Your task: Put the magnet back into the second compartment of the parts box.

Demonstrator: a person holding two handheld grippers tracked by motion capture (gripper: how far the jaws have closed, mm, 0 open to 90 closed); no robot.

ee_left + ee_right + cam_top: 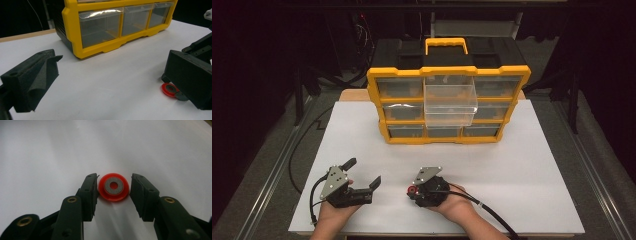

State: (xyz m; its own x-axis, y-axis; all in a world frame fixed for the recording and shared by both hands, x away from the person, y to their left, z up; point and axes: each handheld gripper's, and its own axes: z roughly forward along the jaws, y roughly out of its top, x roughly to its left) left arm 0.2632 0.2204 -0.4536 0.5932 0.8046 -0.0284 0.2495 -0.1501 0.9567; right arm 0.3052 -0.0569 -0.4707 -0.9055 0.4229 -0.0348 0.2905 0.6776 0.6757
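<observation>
Right now the red ring (113, 187) with its grey centre lies flat on the white table (522, 170), between the jaws of the right gripper (113, 192), which pinch its rim from both sides. Open sheet spreads at twelve o'clock toward the yellow drawer cabinet (447, 105), whose clear middle drawer (450, 102) stands pulled out. At nine o'clock the left gripper (362, 175) rests well apart, jaws spread wide and empty. Its own view catches the ring (169, 89) low by the other gripper's tip.

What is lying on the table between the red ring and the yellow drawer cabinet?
Nothing: in the high view only bare white table separates the red plastic ring from the yellow drawer cabinet.
</observation>
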